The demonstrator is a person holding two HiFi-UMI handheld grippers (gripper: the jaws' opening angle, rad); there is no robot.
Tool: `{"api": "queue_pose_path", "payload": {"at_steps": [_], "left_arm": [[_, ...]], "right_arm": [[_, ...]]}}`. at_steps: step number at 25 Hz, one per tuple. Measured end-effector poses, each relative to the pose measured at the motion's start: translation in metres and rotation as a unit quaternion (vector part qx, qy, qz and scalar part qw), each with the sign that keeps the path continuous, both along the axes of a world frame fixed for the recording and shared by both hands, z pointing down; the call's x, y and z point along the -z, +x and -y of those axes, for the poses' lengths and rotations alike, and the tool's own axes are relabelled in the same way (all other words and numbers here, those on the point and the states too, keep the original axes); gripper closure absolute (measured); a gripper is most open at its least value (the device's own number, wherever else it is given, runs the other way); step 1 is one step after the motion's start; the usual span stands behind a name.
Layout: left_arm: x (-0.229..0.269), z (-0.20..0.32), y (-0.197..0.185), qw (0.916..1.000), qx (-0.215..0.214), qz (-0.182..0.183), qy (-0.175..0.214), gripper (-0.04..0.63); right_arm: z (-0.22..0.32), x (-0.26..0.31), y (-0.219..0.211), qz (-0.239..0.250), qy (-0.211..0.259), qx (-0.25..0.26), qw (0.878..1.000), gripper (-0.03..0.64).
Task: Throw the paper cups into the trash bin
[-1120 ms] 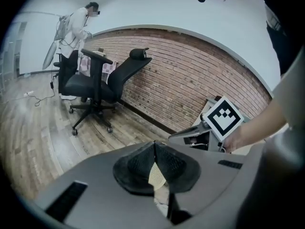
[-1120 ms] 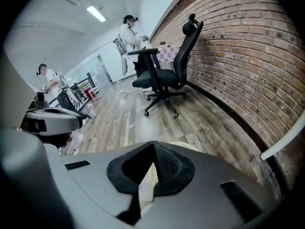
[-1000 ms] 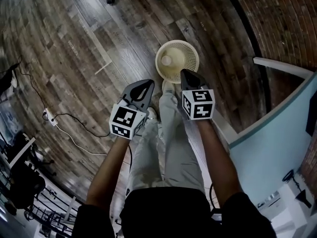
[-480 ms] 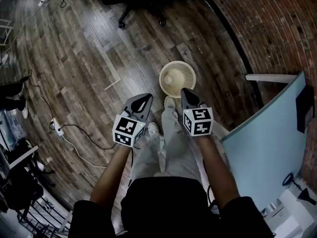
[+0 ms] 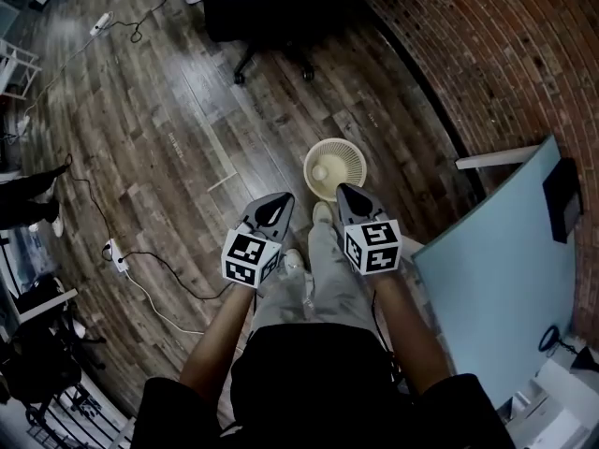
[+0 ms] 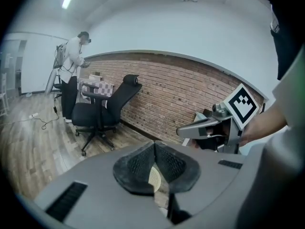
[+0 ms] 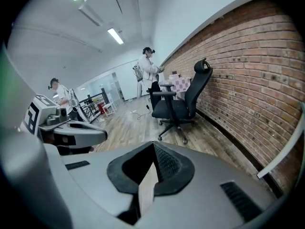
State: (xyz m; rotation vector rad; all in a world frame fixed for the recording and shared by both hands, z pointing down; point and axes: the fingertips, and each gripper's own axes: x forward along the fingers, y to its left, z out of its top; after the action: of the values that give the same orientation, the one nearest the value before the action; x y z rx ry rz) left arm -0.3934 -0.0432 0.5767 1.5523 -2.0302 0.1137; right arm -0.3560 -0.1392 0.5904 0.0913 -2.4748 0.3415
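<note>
A cream slotted trash bin (image 5: 357, 157) stands on the wood floor just ahead of the person's feet, with a paper cup (image 5: 321, 170) lying inside it. Held side by side at waist height, a little short of the bin, are my left gripper (image 5: 274, 206) and my right gripper (image 5: 351, 197). The left gripper (image 6: 155, 149) has its jaws together with nothing between them; a sliver of the bin (image 6: 153, 178) shows under them. The right gripper (image 7: 153, 149) is shut too and holds nothing. Each gripper view also catches the other gripper: right gripper (image 6: 193, 129), left gripper (image 7: 71, 130).
A black office chair (image 5: 267, 17) stands beyond the bin. A brick wall (image 5: 487, 73) runs along the right, with a light blue partition (image 5: 496, 279) nearer. A power strip and cable (image 5: 117, 255) lie on the floor at left. A person (image 6: 74, 51) stands far off.
The bin now looks smaller and sits lower in the head view, and the office chair has come into sight at the top. Both grippers stay shut, side by side.
</note>
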Motion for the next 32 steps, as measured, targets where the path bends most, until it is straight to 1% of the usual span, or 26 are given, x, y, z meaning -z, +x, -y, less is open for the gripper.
{"api": "queue_pose_path", "payload": {"at_steps": [4,8,11,13,15,17,20,23,32], "left_arm": [[0.035,-0.003,0.004,0.9993,-0.006,0.031,0.018,0.586],[0.058,-0.011,0.011,0.9986,-0.012,0.043,0.027,0.586],[0.08,-0.017,0.015,0.9976,0.001,0.053,0.044,0.586],[0.095,-0.019,0.016,0.9961,0.011,0.061,0.062,0.586],[0.106,-0.02,0.02,0.9948,0.014,0.061,0.081,0.586],[0.113,-0.021,0.026,0.9938,0.013,0.066,0.088,0.586],[0.125,-0.023,0.032,0.9919,0.012,0.086,0.093,0.586],[0.133,-0.029,0.034,0.9907,0.013,0.096,0.095,0.586],[0.151,-0.035,0.037,0.9892,0.006,0.104,0.103,0.586]], "right_arm": [[-0.004,0.037,0.007,0.031,0.01,-0.004,0.999,0.612],[-0.02,0.072,0.016,0.066,0.015,-0.001,0.998,0.612],[-0.031,0.095,0.019,0.089,0.026,0.004,0.996,0.612],[-0.035,0.107,0.02,0.101,0.033,0.004,0.994,0.612],[-0.037,0.117,0.023,0.107,0.041,0.005,0.993,0.612],[-0.039,0.125,0.026,0.113,0.047,0.004,0.993,0.612],[-0.044,0.135,0.031,0.121,0.057,0.003,0.991,0.612],[-0.053,0.142,0.033,0.127,0.06,0.002,0.99,0.612],[-0.066,0.16,0.04,0.14,0.063,-0.005,0.988,0.612]]}}
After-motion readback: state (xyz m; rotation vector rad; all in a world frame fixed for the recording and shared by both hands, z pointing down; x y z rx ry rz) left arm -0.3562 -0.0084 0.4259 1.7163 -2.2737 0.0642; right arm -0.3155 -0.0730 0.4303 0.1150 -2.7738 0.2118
